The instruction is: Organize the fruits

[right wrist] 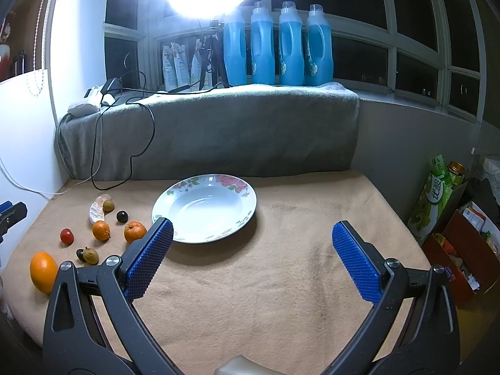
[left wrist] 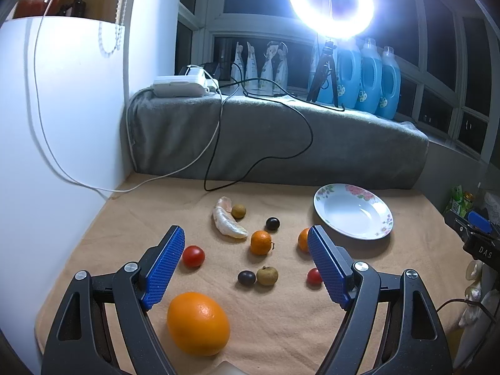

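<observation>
Your left gripper [left wrist: 245, 248] hangs over the fruit with its jaws spread wide and empty; your right gripper [right wrist: 251, 234] is likewise released, holding nothing, near the plate [right wrist: 247, 203]. The flowered plate sits bare on the tan cloth of the desk [right wrist: 281, 281], far right of the fruit. The large orange [left wrist: 198, 323] lies nearest you on the left. Beyond it sit a cherry tomato [left wrist: 193, 256], a dark grape [left wrist: 246, 277] touching a brownish fruit [left wrist: 267, 275], possibly a longan, and a second tomato [left wrist: 313, 276]. Farther off are two mandarins [left wrist: 260, 242], another dark grape [left wrist: 272, 223], and a peeled citrus segment [left wrist: 226, 223] beside a small brown fruit [left wrist: 238, 211].
</observation>
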A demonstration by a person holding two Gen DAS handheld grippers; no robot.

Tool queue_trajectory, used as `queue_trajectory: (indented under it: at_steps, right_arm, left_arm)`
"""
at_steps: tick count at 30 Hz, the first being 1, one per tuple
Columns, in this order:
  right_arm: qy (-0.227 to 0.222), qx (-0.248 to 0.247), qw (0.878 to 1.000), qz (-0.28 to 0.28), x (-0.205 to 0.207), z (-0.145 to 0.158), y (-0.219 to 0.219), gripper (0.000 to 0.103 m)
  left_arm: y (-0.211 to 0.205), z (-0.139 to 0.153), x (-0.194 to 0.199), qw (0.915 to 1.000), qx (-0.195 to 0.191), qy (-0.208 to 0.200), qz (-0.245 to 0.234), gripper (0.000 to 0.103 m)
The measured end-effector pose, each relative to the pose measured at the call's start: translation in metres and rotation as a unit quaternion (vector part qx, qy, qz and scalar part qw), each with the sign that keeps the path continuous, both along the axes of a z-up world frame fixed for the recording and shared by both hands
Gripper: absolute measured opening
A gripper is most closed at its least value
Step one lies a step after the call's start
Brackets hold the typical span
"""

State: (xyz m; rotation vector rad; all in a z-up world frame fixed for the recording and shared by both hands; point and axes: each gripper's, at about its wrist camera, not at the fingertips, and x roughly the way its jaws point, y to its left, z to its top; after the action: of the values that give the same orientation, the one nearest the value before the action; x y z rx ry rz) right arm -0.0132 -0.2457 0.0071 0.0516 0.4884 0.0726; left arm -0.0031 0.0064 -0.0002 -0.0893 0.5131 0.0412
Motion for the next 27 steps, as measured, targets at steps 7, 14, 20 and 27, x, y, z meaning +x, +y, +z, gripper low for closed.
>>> queue_trajectory:
  at_steps: [7,14,20,27]
  right_arm:
    - [0.001,0.0,1.0,0.003,0.0,0.0002,0.0025,0.103]
    - [0.002,0.0,1.0,0.003,0.0,0.0001,0.0038,0.103]
    - [0.002,0.0,1.0,0.003,-0.0003,0.0001,0.0038,0.103]
    - [0.002,0.001,1.0,0.003,0.0003,-0.0006,0.0045,0.103]
  left_arm:
    - [0.0004,0.0004,-0.0011,1.0,-0.002,-0.002,0.001,0.081]
    - [0.0005,0.0003,-0.0014,1.0,-0.002,-0.002,0.001,0.081]
    - [0.0008,0.0001,-0.0017,1.0,-0.001,-0.001,0.0,0.081]
    - [-0.0003,-0.0007,-0.002,1.0,0.0,-0.001,-0.001,0.081]
